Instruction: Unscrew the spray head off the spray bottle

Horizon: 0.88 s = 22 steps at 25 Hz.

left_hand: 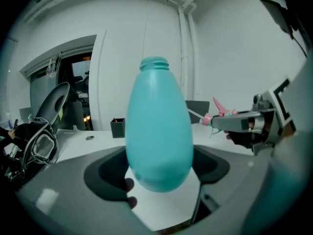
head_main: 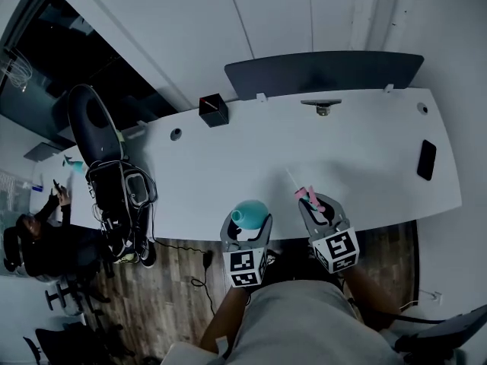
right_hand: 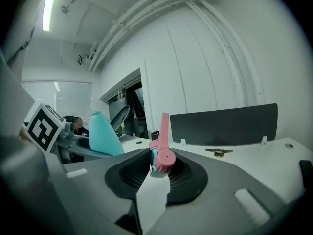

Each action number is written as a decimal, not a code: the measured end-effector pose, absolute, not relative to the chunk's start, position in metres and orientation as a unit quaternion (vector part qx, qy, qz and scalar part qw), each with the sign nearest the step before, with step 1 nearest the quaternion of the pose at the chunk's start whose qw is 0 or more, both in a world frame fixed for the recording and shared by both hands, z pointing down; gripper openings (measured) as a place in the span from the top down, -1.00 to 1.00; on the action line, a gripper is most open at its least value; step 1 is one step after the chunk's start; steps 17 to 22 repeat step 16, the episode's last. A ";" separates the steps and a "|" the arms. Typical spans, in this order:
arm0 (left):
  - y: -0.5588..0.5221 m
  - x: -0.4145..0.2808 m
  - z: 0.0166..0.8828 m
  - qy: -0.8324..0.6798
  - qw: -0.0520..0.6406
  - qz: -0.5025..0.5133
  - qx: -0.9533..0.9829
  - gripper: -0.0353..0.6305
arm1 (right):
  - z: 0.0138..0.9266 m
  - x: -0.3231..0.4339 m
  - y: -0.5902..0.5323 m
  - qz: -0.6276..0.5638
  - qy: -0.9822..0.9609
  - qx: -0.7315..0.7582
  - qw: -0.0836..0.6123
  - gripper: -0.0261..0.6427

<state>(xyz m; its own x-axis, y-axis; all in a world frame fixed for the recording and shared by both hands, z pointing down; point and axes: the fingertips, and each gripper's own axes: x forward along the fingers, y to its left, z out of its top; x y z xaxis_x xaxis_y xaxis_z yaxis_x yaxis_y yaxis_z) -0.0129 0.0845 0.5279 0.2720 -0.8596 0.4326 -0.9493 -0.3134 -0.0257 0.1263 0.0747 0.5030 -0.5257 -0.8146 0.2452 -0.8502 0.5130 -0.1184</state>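
Held at belly by left tongs (head_main: pixel 246 226): smooth turquoise egg-shaped plastic bottle (left_hand: pixel 159 131), likely light, slippery. Pinched by right tongs (head_main: pixel 318 210): pink plastic spray head (right_hand: pixel 162 151), seemingly stiff, small.

— How are your tongs sitting?
— Both are out in front of me, side by side, with the marker cubes turned toward me. My left gripper (head_main: pixel 248 220) has its jaws spread wide and clamped on the bottle (left_hand: pixel 159 131).
— And the right?
— My right gripper (head_main: pixel 318 206) pinches the spray head (right_hand: pixel 161 155), jaws nearly together. The two grippers are near each other, not touching.
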 end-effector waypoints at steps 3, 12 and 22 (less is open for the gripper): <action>0.083 -0.013 0.526 -0.568 0.121 0.177 0.794 -0.29 | 0.497 0.116 0.076 0.100 -0.868 0.480 0.085 0.67; 0.079 -0.009 0.532 -0.558 0.119 0.174 0.803 -0.29 | 0.493 0.109 0.075 0.091 -0.867 0.480 0.101 0.67; 0.077 -0.011 0.529 -0.560 0.120 0.172 0.802 -0.29 | 0.491 0.108 0.073 0.089 -0.866 0.481 0.100 0.67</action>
